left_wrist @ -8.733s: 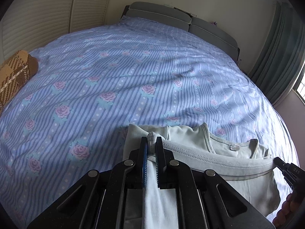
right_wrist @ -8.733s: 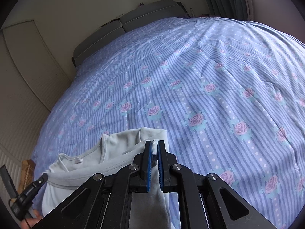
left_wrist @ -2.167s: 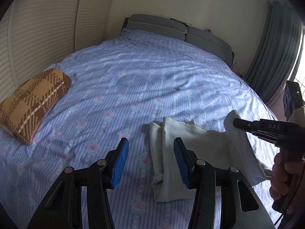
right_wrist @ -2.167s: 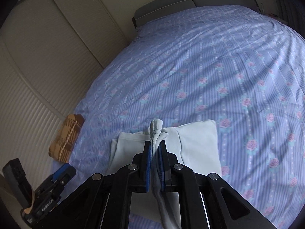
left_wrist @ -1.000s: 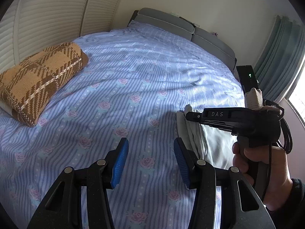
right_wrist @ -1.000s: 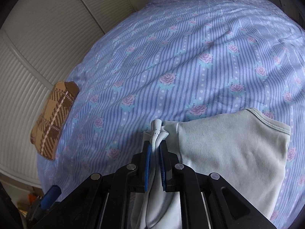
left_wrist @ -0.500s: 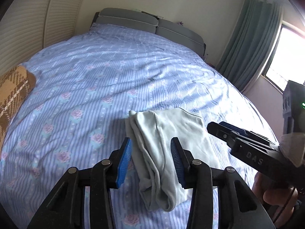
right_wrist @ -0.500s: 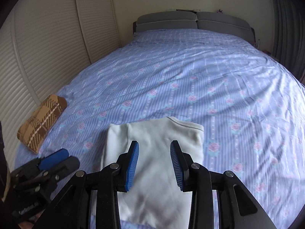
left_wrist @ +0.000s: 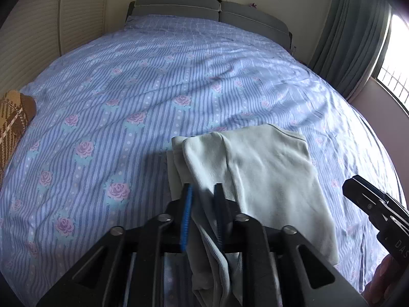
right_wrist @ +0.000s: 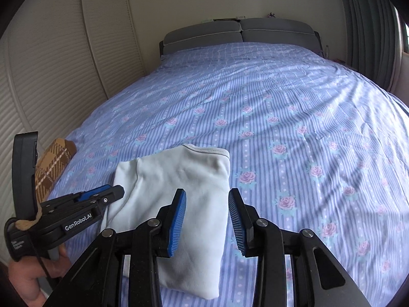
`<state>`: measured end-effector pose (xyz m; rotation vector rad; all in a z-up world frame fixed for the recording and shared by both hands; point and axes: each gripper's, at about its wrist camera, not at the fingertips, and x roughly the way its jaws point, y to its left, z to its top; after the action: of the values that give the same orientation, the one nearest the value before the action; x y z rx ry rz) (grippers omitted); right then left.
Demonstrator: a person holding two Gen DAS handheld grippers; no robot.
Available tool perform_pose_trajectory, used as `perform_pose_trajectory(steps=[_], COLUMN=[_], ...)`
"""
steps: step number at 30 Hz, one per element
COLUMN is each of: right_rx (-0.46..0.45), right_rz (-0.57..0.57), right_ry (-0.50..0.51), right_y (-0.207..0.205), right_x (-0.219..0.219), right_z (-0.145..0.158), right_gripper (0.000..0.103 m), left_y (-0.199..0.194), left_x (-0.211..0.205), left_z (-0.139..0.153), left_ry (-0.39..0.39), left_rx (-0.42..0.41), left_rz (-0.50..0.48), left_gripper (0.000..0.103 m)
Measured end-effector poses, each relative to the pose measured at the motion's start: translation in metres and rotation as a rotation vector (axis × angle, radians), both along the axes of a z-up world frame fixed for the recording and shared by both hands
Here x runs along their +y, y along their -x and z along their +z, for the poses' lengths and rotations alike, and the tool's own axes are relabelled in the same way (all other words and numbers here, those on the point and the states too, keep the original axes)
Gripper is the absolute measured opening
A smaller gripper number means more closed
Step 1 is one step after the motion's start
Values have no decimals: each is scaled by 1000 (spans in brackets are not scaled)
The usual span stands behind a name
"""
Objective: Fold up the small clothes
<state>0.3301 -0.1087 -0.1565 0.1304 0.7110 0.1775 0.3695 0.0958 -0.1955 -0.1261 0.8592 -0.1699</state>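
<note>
A pale green garment [left_wrist: 265, 171] lies folded on the blue flowered bedspread [left_wrist: 153, 97]; it also shows in the right wrist view [right_wrist: 184, 194]. My left gripper [left_wrist: 203, 197] has its jaws narrowed around the garment's folded left edge, with cloth running between the fingers. In the right wrist view the left gripper [right_wrist: 112, 193] sits at that left edge. My right gripper [right_wrist: 207, 204] is open and empty, held just above the garment's right part. It shows at the right edge of the left wrist view [left_wrist: 370, 204].
A brown plaid cushion [right_wrist: 53, 166] lies at the bed's left edge, also in the left wrist view [left_wrist: 12, 117]. Grey headboard [right_wrist: 240, 35] at the far end. Slatted wardrobe doors [right_wrist: 51, 71] on the left, curtains [left_wrist: 358, 33] and a window on the right.
My left gripper has come down over the garment's left edge and its jaws have narrowed around the cloth. My right gripper, open since half a second ago, stays above the garment.
</note>
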Motion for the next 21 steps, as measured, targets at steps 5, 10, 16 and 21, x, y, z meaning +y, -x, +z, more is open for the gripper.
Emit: perform_pose_trajectory(steps=[5, 10, 16, 21], right_rx=[16, 19, 39, 53], right_rz=[-15, -24, 2, 19], right_ry=[-11, -20, -4, 2], right_y=[1, 4, 5, 11], right_x=[-10, -17, -10, -6], right_z=[-8, -8, -17, -22], right_gripper=[36, 36, 36, 36], left_y=[2, 2, -1, 7], left_x=[-2, 10, 12, 6], left_z=[1, 9, -3, 4], left_ry=[-27, -19, -27, -41], left_rx=[-16, -28, -11, -34], left_rz=[2, 15, -7, -3], left_gripper=[6, 6, 7, 22])
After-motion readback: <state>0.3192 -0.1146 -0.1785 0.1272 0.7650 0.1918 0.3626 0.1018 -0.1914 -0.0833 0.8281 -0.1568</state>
